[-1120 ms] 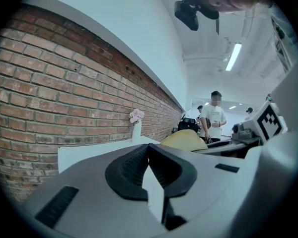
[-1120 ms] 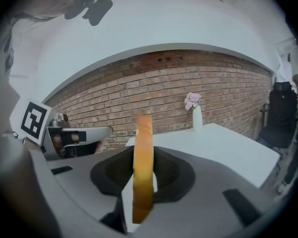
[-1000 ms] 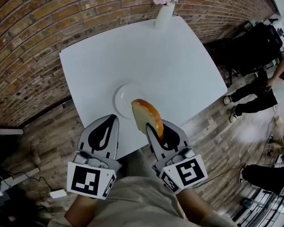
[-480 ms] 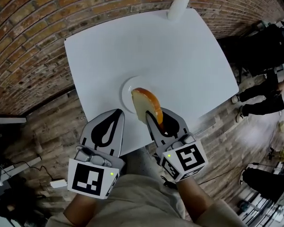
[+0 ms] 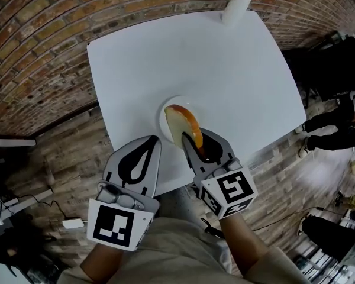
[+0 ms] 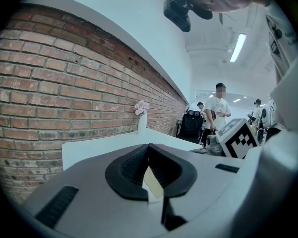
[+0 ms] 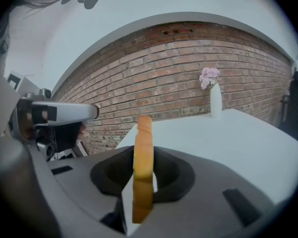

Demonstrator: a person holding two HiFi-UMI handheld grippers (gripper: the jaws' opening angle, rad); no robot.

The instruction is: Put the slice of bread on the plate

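The slice of bread [image 5: 182, 124], pale with an orange-brown crust, stands on edge between the jaws of my right gripper [image 5: 195, 142], which is shut on its lower part. It hangs over the small white plate [image 5: 164, 112] near the front edge of the white table [image 5: 225, 70]; I cannot tell whether it touches the plate. Seen edge-on in the right gripper view, the bread [image 7: 143, 157] rises out of that gripper [image 7: 144, 150]. My left gripper [image 5: 148, 141] hovers at the table's front edge, left of the plate, shut and empty [image 6: 149, 147].
A white vase of pink flowers [image 5: 236, 5] stands at the table's far corner by the brick wall [image 5: 41, 40]. Wooden floor surrounds the table. People and dark chairs [image 5: 331, 99] are off to the right.
My right gripper has carried the bread down and further over the plate. The left gripper has hardly moved.
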